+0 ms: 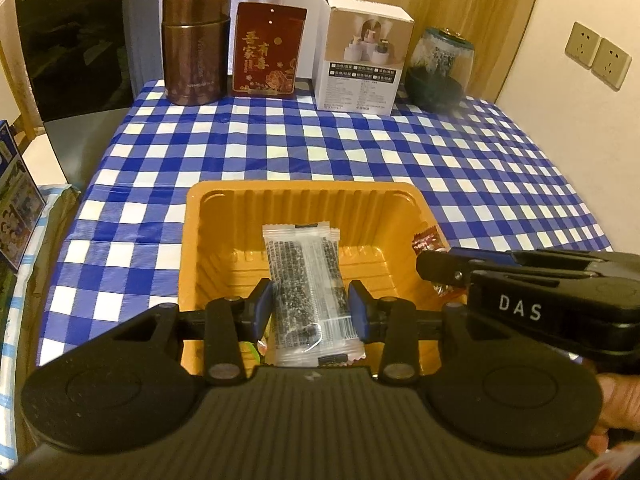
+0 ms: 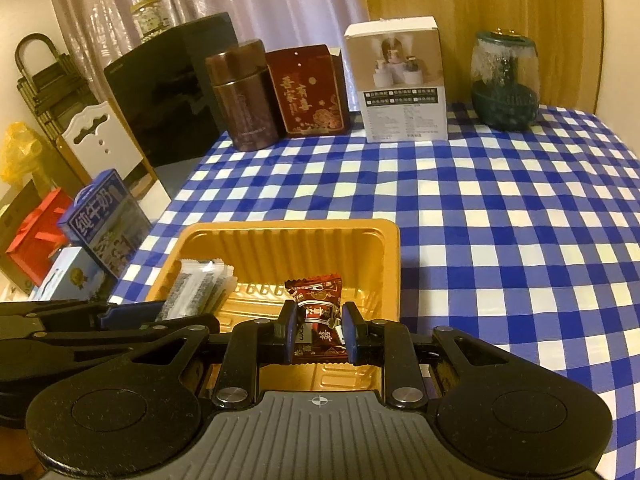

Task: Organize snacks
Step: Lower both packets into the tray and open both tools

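Observation:
An orange plastic tray (image 1: 304, 196) sits on the blue checked tablecloth, near its front edge. My left gripper (image 1: 311, 304) is shut on a clear packet of dark sesame bars (image 1: 304, 280), held over the tray's inside. My right gripper (image 2: 320, 330) is shut on a red candy wrapper (image 2: 316, 294), held over the same tray (image 2: 394, 264) on its right side. In the left wrist view the right gripper (image 1: 444, 276) reaches in from the right, with the red candy (image 1: 428, 240) showing just past its tip. The clear packet (image 2: 196, 288) shows at the left in the right wrist view.
Along the table's back edge stand a brown tin (image 1: 196, 46), a red box (image 1: 268, 52), a white carton (image 1: 360, 56) and a glass jar (image 1: 440, 64). A black box (image 1: 72, 48) and milk cartons (image 2: 104, 224) lie off the table's left side.

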`<state>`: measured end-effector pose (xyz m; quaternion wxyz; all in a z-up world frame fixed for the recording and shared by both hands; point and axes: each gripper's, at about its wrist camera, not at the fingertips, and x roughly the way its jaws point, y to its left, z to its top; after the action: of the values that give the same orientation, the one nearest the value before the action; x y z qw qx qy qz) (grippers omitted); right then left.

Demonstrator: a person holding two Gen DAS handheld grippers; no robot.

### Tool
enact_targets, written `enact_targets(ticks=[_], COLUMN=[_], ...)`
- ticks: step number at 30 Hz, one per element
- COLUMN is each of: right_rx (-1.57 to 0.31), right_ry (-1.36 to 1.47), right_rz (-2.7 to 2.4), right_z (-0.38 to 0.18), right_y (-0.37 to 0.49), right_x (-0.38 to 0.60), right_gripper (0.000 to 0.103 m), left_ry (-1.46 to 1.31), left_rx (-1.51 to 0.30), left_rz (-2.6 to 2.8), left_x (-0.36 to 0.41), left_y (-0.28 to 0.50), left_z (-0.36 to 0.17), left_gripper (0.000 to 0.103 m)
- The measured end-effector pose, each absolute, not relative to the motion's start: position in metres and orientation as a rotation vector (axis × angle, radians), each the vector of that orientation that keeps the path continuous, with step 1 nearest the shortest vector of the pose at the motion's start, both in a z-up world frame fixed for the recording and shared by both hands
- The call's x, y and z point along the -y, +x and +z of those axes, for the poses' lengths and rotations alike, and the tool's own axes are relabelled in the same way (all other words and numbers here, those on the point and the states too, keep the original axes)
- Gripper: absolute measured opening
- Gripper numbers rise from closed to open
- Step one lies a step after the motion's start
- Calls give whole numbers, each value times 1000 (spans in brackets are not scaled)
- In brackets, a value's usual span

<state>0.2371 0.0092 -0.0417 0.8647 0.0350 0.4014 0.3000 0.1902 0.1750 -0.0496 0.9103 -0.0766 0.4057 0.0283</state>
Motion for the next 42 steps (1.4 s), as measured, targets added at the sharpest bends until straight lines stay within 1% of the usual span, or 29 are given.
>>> enact_targets(ticks=[1, 2, 3, 24, 25, 27, 28, 29, 37, 40, 42], right_rx=[-843, -847, -849, -845, -841, -823, -814, -805, -801, -808, -813], right_ry=[75, 78, 78, 144, 151, 156, 163, 174, 180, 192, 195], right_rz=[628, 629, 630, 702, 712, 719, 717, 714, 648, 630, 621], right_z=[-43, -44, -45, -33, -32, -29, -28, -27, -22, -21, -19], right_y=[238, 239, 239, 238, 238, 238, 237, 237, 235, 230, 224], right_x=[-9, -9, -9, -22, -23, -23, -22, -20, -2, 9, 17], right_gripper=[24, 24, 24, 25, 26, 39, 55, 60, 60, 60, 60], left_ry=[-158, -155, -149, -105, -104, -103, -102, -102, -130, -134, -134], left_rx=[-831, -823, -819, -808, -807, -804, -802, -800, -786, -781, -777], left_rz=[58, 57, 59, 114, 117, 123, 124, 126, 115, 119, 120], left_x=[-174, -174, -174, -189, -190, -192, -192, -192, -193, -193, -191], left_y=[190, 190, 190, 172, 171, 169, 168, 167, 158, 153, 147], left_z=[-50, -50, -50, -39, -39, -38, -37, -37, -33, -30, -27], left_gripper=[38, 47, 50, 50, 50, 50, 50, 50, 52, 61, 69])
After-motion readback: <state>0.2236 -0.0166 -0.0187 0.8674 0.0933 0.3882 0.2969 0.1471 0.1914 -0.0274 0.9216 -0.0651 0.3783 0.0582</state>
